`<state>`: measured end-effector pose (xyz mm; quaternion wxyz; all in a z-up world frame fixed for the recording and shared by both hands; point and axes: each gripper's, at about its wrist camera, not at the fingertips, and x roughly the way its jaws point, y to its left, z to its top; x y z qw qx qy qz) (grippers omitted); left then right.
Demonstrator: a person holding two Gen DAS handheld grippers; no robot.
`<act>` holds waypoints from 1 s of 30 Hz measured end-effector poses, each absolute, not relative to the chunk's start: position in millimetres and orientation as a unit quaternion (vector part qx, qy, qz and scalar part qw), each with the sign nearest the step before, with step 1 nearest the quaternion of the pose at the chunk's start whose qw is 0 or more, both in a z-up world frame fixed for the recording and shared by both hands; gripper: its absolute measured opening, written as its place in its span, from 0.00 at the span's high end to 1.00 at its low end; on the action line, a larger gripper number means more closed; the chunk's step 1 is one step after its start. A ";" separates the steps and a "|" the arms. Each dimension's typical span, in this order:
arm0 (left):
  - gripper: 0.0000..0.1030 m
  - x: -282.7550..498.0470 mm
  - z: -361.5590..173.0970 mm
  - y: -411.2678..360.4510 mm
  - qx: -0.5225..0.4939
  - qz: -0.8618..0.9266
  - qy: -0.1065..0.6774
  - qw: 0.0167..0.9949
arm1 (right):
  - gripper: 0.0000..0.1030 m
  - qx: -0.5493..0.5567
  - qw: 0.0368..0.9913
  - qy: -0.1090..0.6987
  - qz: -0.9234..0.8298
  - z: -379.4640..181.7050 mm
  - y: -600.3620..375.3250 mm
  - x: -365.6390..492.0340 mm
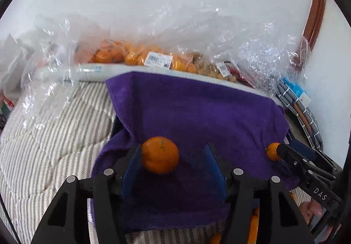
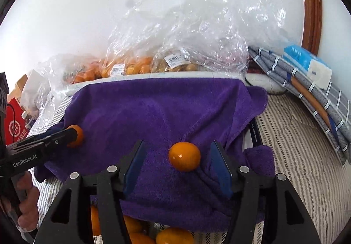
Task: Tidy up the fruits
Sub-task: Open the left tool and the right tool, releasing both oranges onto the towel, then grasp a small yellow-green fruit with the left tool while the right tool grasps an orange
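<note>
Blue pads of the left gripper (image 1: pixel 173 169) are spread wide, with a mandarin (image 1: pixel 159 154) sitting on the purple towel (image 1: pixel 197 112) between them, touching the left pad but not pinched as far as I can tell. Same deal on the other side: the right gripper (image 2: pixel 177 169) is spread too, and a smaller, smoother orange fruit (image 2: pixel 184 156) rests on the towel between its pads, closer to the right one, with gaps both sides. My guess is the towel is there so round fruit doesn't roll, since it's draped over something raised with a dip in the middle. More oranges (image 2: pixel 173 236) sit low in the right view, under the towel's near edge, maybe where sorted ones go. Behind the towel, clear plastic bags (image 1: pixel 166 46) of orange fruit and some brownish ones lie on a white tray (image 1: pixel 87 70) against the wall. Room-wise, the striped bedding (image 1: pixel 43 145) on either side is open, but the towel's edges drop off, so a nudged fruit could roll over.
</note>
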<state>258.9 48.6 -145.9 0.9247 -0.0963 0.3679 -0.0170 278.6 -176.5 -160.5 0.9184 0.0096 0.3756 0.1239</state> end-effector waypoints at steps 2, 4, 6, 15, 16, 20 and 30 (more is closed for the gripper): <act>0.45 255.2 -140.3 46.1 -0.087 -0.018 0.355 0.930 | 0.41 0.007 0.923 0.364 0.124 -153.2 -175.0 275.3; 0.45 252.0 -136.3 44.3 -0.084 -0.014 0.349 0.933 | 0.41 0.012 0.929 0.354 0.109 -144.3 -177.6 270.9; 0.45 250.6 -133.3 43.3 -0.087 -0.020 0.347 0.934 | 0.41 0.015 0.931 0.351 0.098 -134.9 -181.9 264.6; 0.45 231.9 -107.6 35.3 -0.072 -0.044 0.336 0.938 | 0.41 0.032 0.919 0.380 0.096 -114.0 -201.7 219.5; 0.45 228.5 -105.6 33.5 -0.066 -0.045 0.339 0.937 | 0.41 0.032 0.916 0.387 0.097 -114.9 -202.2 213.4; 0.45 208.5 -100.6 33.6 -0.055 -0.055 0.353 0.933 | 0.41 0.024 0.909 0.401 0.109 -126.3 -196.3 189.8; 0.45 154.5 -113.2 69.0 -0.077 -0.045 0.380 0.921 | 0.52 0.022 0.886 0.436 0.157 -165.2 -171.3 168.5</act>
